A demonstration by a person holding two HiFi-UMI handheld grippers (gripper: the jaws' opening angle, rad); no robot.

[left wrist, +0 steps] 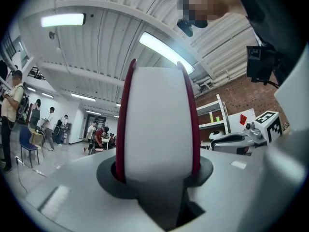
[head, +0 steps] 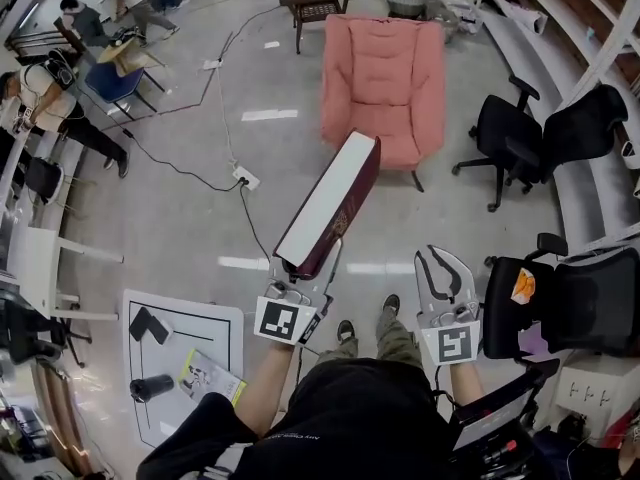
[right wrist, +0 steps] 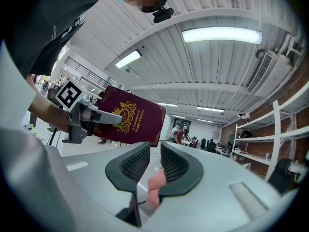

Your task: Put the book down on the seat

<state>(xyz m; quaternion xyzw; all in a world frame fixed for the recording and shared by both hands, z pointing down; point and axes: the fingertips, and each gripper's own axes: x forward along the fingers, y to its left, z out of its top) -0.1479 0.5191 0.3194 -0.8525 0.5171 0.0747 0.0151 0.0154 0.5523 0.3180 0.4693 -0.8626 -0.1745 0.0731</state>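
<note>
Workshop floor [head: 180, 218]: pink armchair [head: 383, 78] unoccupied; book [head: 330, 203] aloft, clamped in left gripper [head: 303, 280]; right gripper [head: 445, 268] slightly parted, empty; placement outstanding.

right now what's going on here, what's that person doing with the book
A person stands holding a two-jaw gripper in each hand. The left gripper has its jaws shut on one end of a thick maroon book, which juts out toward a pink armchair on the floor ahead. The book is in the air, not yet on the seat. The right gripper holds nothing, its jaws a little apart.
</note>
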